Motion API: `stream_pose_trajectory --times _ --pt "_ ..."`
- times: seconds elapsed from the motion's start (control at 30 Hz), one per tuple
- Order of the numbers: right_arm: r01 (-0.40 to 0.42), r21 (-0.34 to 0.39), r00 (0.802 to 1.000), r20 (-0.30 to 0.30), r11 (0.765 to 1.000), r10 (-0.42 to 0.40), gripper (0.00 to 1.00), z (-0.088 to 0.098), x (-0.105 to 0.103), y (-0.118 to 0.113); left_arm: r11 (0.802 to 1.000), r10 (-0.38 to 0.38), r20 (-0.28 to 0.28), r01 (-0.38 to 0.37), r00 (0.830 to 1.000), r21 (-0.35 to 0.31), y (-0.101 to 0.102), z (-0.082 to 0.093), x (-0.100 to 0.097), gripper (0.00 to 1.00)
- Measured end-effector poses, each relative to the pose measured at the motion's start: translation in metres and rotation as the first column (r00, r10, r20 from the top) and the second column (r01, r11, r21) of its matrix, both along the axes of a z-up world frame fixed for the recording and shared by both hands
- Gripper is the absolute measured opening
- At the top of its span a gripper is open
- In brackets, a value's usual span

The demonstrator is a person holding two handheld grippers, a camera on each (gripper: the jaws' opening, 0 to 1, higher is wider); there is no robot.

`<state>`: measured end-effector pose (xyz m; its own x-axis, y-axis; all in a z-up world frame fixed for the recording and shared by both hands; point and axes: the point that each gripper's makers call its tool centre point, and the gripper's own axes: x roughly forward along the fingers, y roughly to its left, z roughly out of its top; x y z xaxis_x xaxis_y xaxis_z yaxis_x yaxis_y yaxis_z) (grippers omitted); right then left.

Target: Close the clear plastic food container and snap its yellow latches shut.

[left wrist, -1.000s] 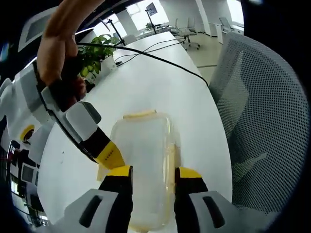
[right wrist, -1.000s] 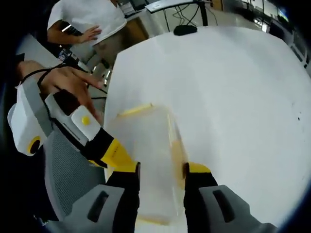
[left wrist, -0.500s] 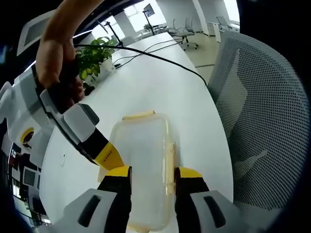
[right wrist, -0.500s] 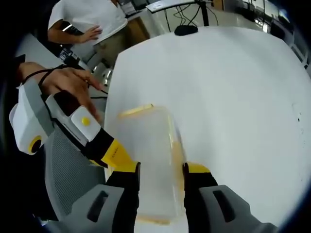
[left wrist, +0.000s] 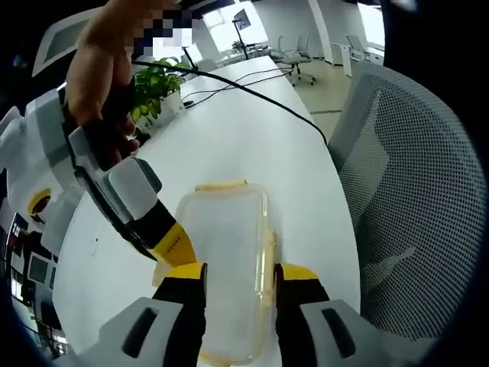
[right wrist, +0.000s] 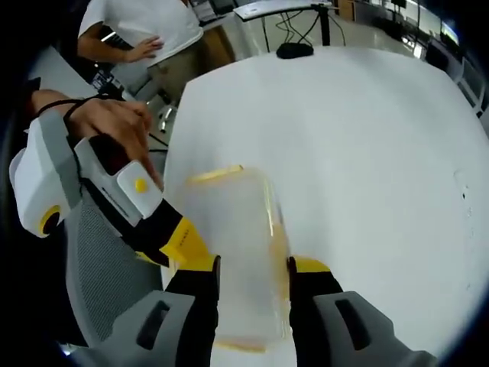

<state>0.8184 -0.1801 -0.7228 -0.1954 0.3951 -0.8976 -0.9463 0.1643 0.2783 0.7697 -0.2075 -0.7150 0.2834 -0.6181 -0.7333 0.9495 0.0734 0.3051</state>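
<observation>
— Tongs status?
— Both my tongs, left (left wrist: pixel 241 274) and right (right wrist: pixel 252 267), stand open astride the clear container (left wrist: pixel 228 260), lid on.
— Room?
— It sits at the white bench (left wrist: pixel 252 138) edge; mesh chair (left wrist: pixel 412 199) close beside, open bench beyond.

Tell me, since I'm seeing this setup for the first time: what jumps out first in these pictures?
The clear plastic container with yellow latches lies on the white table, with the left gripper and right gripper on either side of it, jaws apart. A potted plant stands further back and a mesh chair beside the table.
</observation>
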Motion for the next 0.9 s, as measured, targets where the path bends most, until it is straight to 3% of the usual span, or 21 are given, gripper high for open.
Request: stream_pose_trajectory --times 0.07,0.53,0.9 --pt "0.003 0.004 1.000 0.002 1.000 -0.003 0.33 0.002 0.000 0.000 1.000 0.017 -0.038 -0.018 0.999 -0.022 0.000 0.000 -0.001 0.30" --pt "0.039 0.048 0.998 0.055 0.998 -0.042 0.37 0.014 0.002 -0.009 0.994 0.083 -0.087 -0.089 0.993 -0.064 0.008 0.005 -0.007 0.37" --pt "0.048 0.083 0.987 0.148 0.995 -0.060 0.43 0.027 0.001 -0.028 0.981 0.155 -0.113 -0.167 0.981 -0.102 0.020 0.013 -0.006 0.42"
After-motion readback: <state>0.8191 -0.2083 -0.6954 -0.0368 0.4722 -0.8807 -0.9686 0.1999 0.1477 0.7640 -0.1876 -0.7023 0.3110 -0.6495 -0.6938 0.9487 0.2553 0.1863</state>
